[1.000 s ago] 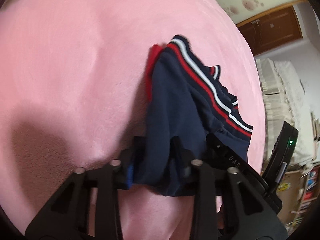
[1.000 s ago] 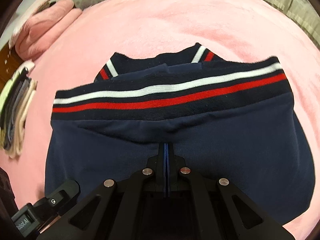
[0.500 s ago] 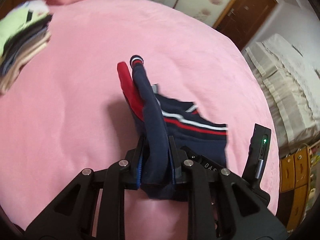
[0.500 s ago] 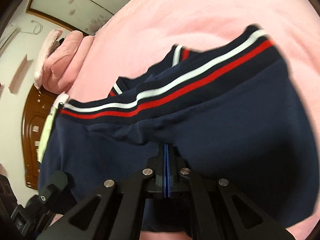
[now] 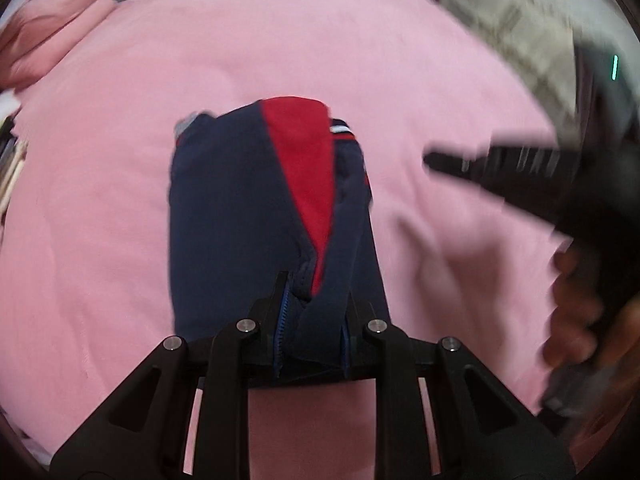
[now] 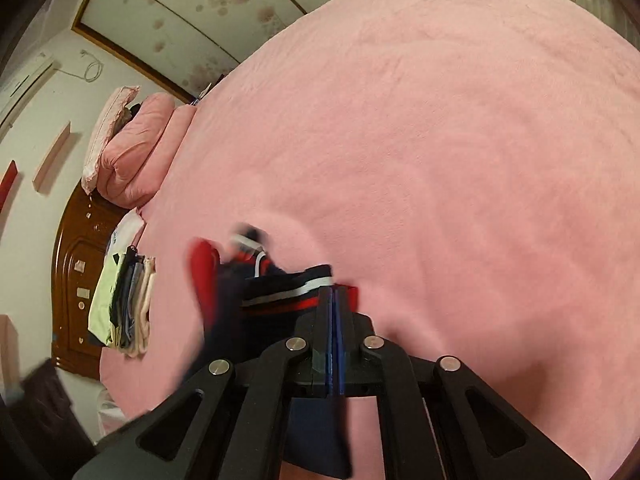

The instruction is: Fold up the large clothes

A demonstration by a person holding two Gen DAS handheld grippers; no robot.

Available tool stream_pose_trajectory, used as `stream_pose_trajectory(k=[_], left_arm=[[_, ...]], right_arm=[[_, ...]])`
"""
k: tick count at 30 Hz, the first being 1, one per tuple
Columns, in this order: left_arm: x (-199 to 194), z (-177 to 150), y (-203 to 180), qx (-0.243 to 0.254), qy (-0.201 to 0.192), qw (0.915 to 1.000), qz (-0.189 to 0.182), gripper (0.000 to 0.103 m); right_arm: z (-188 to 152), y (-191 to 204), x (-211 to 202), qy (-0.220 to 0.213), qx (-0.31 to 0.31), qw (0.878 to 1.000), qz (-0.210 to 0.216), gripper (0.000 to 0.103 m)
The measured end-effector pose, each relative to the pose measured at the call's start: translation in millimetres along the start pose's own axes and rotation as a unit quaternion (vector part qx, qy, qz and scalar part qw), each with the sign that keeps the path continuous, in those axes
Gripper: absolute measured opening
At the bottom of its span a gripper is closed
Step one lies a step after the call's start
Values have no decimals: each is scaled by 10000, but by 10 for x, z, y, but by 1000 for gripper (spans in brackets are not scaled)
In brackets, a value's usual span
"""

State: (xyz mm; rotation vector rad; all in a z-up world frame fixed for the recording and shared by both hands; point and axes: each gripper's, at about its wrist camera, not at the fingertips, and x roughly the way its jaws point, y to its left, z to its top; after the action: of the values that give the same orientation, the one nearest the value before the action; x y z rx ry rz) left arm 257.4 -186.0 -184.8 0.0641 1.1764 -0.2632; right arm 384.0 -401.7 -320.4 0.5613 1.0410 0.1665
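One pink blanket (image 6: 440, 140) covers the bed.

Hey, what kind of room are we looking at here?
Most likely a home bedroom: a bed under a pink plush blanket, pink pillows stacked against a carved wooden headboard, and a pile of folded clothes at the bed's edge.

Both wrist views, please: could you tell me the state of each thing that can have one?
Navy garment: bunched, hanging from the left jaws above the bed.
Left gripper: clamped on a thick fold of the garment.
Right gripper: jaws shut; whether its striped edge is pinched is unclear.
Pink bed cover: spread out, lightly rumpled.
Pile of clothes: folded, stacked at the bed's edge.
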Motion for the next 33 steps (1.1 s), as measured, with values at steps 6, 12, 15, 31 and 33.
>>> stream_pose_trajectory(k=[6,12,15,31,33], left_arm=[[132,-143,-220,461,328,9984,58,36],[-8,-199,-77,43,735,9965,-400,53],[-168,-222,99,-319,656,9968,-336,57],[-369,-502,885,-1812,994,9747,-845,65],[-402,-510,884,-1865,990,9737,-860,65]], right_arm=[[-3,33,232,521,31,9978,408,5],[-275,-12,823,1049,333,9902,855,25],[-360,44,967,1125,401,9879,987,38],[-365,829,708,705,-245,9929,931,38],[-399,893,704,962,-295,9922,736,38]])
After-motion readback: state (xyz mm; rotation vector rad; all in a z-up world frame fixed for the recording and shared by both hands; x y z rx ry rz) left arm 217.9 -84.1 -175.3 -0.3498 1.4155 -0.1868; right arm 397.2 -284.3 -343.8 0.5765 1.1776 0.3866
